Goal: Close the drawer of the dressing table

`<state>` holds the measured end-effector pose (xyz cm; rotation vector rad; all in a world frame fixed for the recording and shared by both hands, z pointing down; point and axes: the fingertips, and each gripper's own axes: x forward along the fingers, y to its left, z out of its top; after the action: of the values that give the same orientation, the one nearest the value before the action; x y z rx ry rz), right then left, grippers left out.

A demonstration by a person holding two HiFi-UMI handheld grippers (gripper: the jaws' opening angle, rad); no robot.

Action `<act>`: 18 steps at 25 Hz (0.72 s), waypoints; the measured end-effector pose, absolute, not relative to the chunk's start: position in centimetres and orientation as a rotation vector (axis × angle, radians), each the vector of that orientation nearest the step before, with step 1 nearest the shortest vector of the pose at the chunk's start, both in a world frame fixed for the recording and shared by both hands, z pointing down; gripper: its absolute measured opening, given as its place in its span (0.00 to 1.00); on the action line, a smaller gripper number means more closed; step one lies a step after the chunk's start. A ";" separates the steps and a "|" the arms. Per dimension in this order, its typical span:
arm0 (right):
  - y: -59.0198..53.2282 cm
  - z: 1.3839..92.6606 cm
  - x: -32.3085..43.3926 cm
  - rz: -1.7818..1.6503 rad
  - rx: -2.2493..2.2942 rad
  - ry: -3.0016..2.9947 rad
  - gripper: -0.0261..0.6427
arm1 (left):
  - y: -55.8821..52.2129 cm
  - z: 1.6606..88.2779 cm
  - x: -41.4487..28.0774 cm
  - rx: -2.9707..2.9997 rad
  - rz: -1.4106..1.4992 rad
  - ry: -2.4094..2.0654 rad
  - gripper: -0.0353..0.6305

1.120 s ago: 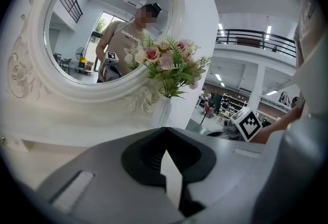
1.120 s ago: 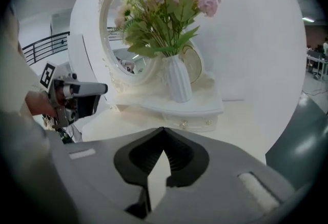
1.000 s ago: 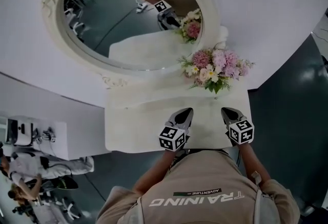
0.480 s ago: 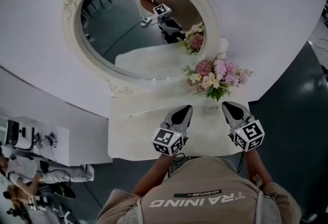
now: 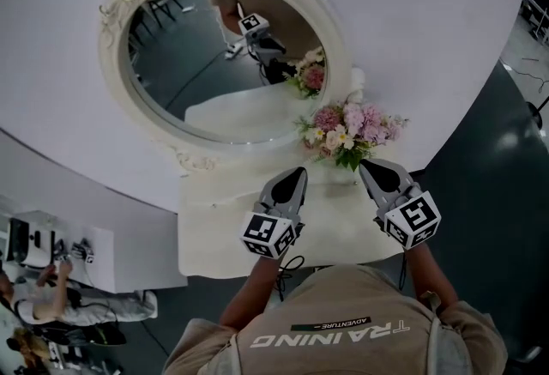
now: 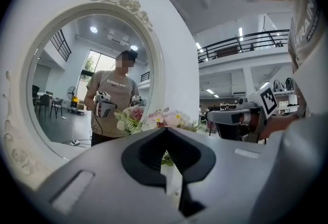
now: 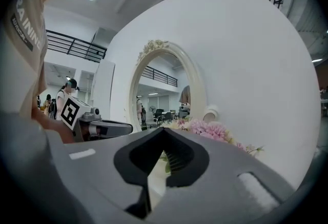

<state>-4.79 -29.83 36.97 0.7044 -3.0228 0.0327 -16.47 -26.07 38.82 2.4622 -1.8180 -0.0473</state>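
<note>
The white dressing table [image 5: 214,236] stands against a curved white wall under an oval ornate mirror [image 5: 214,64]. Its drawer does not show in any view; the table top and my own body hide the front. My left gripper [image 5: 297,172] hovers over the middle of the table top, shut with nothing in it. My right gripper [image 5: 365,166] hangs beside it near the table's right end, also shut and empty. In the left gripper view the left gripper [image 6: 165,129] points at the mirror. In the right gripper view the right gripper [image 7: 163,129] points at the flowers.
A bouquet of pink and white flowers [image 5: 347,129] stands at the table's back right, just beyond the grippers. Dark floor [image 5: 480,193] lies to the right. People and a white desk [image 5: 60,253] are at the lower left.
The head view has shifted so more of the mirror's frame shows. Both grippers stay shut over the table top; the left one has drifted slightly left and the right one slightly right.
</note>
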 end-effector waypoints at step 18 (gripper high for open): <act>-29.8 36.3 -3.8 0.027 0.768 -3.045 0.04 | -25.6 37.3 -17.0 2.454 -0.055 -1.878 0.08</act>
<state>-3.82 -29.78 36.33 0.7681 -3.0448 0.0270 -17.03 -25.64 37.27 2.4537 -1.8782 -0.0547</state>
